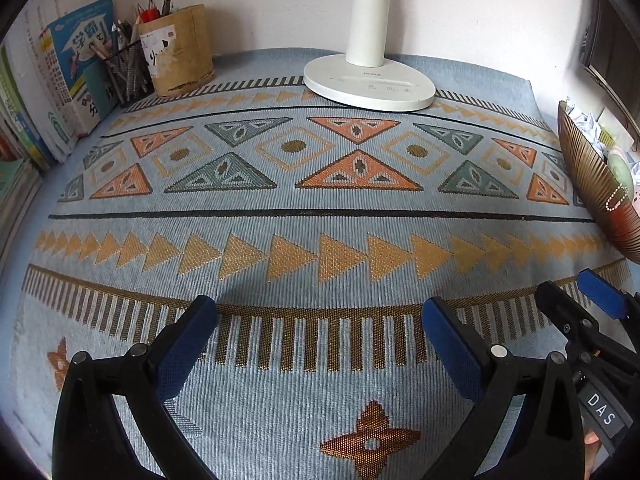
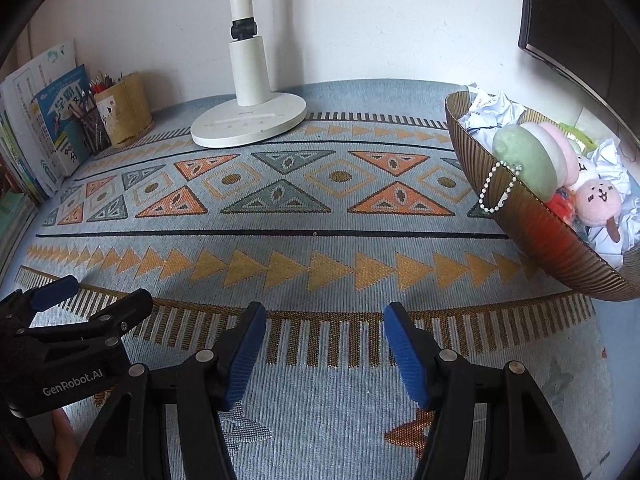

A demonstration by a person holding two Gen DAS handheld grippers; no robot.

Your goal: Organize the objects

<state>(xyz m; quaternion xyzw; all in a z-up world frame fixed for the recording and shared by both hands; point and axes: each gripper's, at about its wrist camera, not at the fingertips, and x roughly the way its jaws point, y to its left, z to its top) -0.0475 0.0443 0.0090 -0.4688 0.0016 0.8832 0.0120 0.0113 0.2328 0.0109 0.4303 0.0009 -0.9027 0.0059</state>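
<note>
A ribbed brown bowl point(image 2: 532, 232) stands at the right of the patterned cloth; it also shows in the left wrist view point(image 1: 588, 172). It holds a green, white and pink plush point(image 2: 532, 152) with a bead chain point(image 2: 498, 188) hanging over the rim, a pink bunny plush point(image 2: 602, 200) and crumpled white paper point(image 2: 492, 110). My left gripper point(image 1: 320, 320) is open and empty over the cloth's near part. My right gripper point(image 2: 325, 332) is open and empty, left of the bowl. Each gripper shows at the edge of the other's view.
A white desk lamp base point(image 1: 370, 84) stands at the back middle. A tan pen holder point(image 1: 178, 52) and a black mesh pencil cup point(image 1: 128, 70) stand at the back left, next to upright books point(image 1: 68, 68). A dark monitor point(image 2: 580, 24) sits behind the bowl.
</note>
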